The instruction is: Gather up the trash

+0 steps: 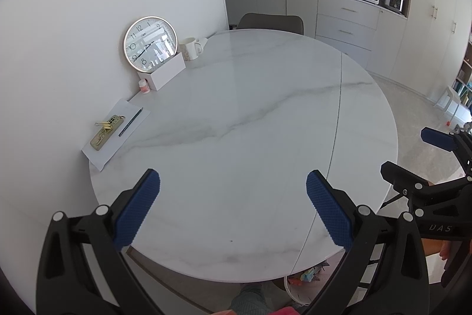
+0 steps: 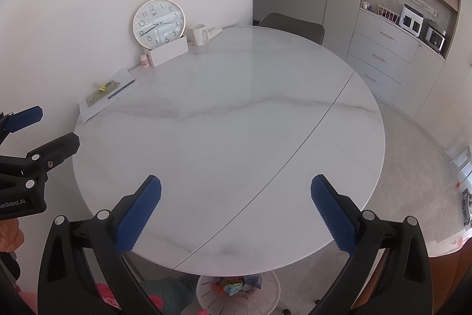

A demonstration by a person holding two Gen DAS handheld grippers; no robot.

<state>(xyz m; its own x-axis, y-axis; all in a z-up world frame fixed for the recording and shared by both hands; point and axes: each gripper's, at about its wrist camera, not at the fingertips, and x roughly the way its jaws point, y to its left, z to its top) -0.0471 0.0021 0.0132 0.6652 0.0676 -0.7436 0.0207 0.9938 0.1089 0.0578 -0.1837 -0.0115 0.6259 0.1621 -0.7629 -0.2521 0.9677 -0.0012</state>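
Note:
A white bin (image 2: 267,298) with several colourful crumpled wrappers (image 2: 236,285) in it stands on the floor under the near edge of the round white marble table (image 2: 236,123). In the left wrist view the bin (image 1: 292,290) shows only partly below the table (image 1: 236,123) edge. My left gripper (image 1: 233,205) is open and empty above the near part of the table. My right gripper (image 2: 236,208) is open and empty, also above the near part. Each gripper shows at the side of the other's view: the right gripper (image 1: 413,155), the left gripper (image 2: 50,129).
At the far left of the table stand a round clock (image 2: 158,22), a white box (image 2: 166,50), a mug (image 2: 198,34) and a small jar (image 2: 144,60). A sheet of paper (image 2: 107,98) carries a pen, a clip and a phone case. A chair (image 2: 295,25) stands behind the table.

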